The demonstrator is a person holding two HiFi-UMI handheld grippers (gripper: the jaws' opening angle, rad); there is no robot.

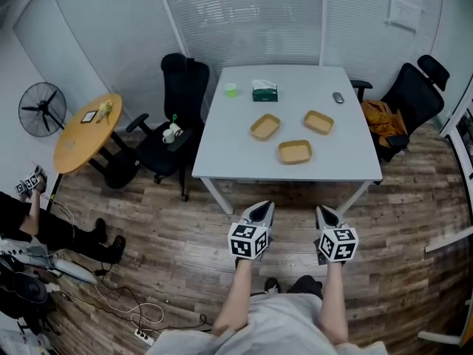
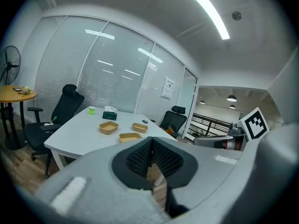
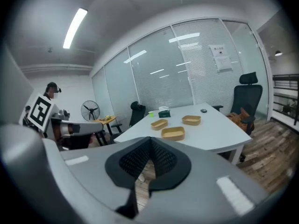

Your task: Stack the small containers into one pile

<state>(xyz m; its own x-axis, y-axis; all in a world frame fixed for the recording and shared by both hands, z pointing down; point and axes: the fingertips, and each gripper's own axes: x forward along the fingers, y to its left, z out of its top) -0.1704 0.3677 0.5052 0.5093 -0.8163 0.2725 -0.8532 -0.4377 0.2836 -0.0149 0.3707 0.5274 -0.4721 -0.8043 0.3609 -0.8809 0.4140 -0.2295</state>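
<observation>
Three small tan containers lie apart on the white table (image 1: 244, 150): one at the left (image 1: 264, 126), one at the right (image 1: 318, 122), one nearest me (image 1: 295, 151). They also show in the left gripper view (image 2: 108, 127) (image 2: 139, 127) (image 2: 130, 136) and in the right gripper view (image 3: 159, 124) (image 3: 191, 120) (image 3: 173, 133). My left gripper (image 1: 261, 210) and right gripper (image 1: 325, 214) hang over the wooden floor, short of the table's near edge. Both are shut with nothing between their jaws.
On the table also stand a green cup (image 1: 231, 89), a dark tissue box (image 1: 264, 90) and a mouse (image 1: 338, 97). Black office chairs (image 1: 177, 109) (image 1: 411, 95) flank the table. A round wooden table (image 1: 87, 132) and a fan (image 1: 41, 108) are at the left. Cables (image 1: 137, 313) lie on the floor.
</observation>
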